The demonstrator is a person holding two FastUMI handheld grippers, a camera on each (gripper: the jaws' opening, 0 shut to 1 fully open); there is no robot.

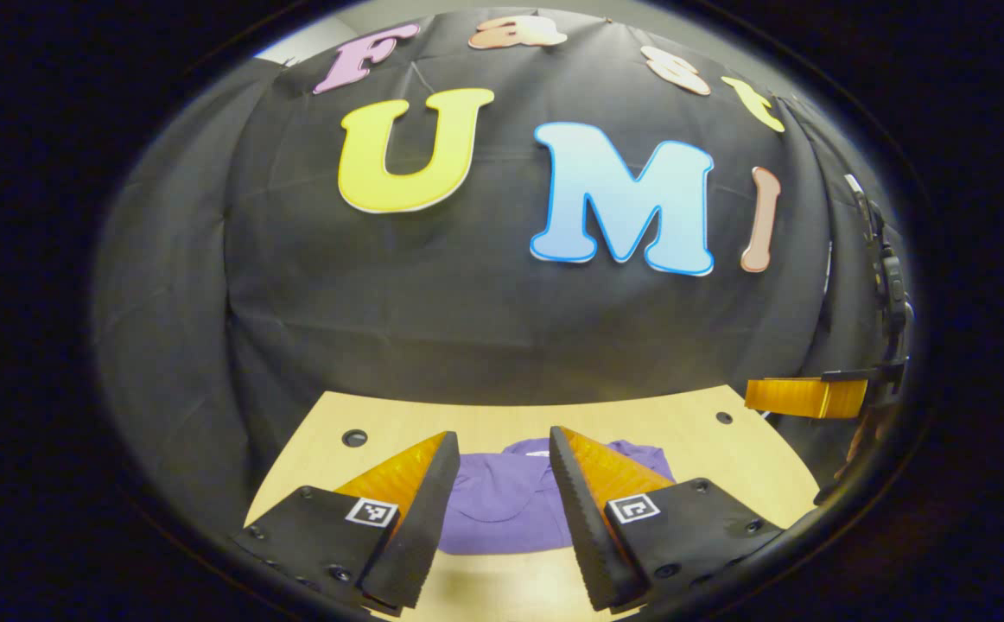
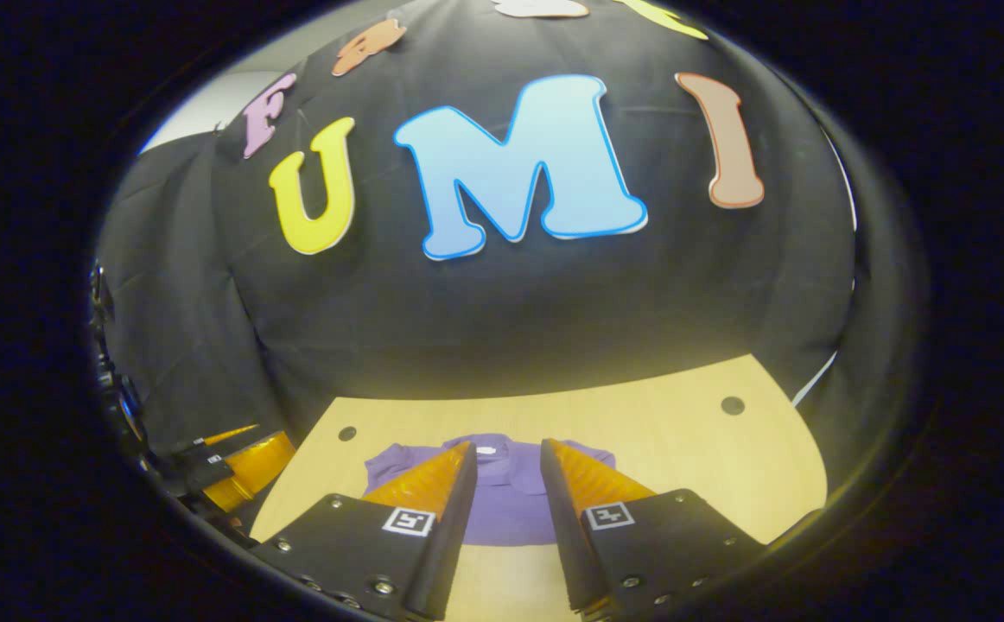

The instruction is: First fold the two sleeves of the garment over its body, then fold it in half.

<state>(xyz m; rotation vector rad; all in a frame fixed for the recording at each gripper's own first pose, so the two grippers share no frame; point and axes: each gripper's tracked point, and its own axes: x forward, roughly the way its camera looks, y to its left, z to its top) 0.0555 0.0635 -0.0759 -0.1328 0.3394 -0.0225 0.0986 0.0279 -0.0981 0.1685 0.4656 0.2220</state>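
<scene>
Purple garment [image 1: 502, 501] lies flat on the bench [image 1: 485, 423], collar toward the booth wall. Left gripper [image 1: 502, 484] and right gripper [image 2: 506, 488] hover above it, fingers apart, empty. Soft, light, floppy cloth, I'd say: pinch each sleeve at its outer edge.

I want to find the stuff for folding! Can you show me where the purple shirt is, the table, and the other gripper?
purple shirt [image 2: 502, 505]: right gripper view, its chest, between the fingers.
table [image 2: 683, 415]: right gripper view, bare wooden top right of the shirt.
left gripper [image 2: 247, 462]: right gripper view, its finger at the left edge.
</scene>
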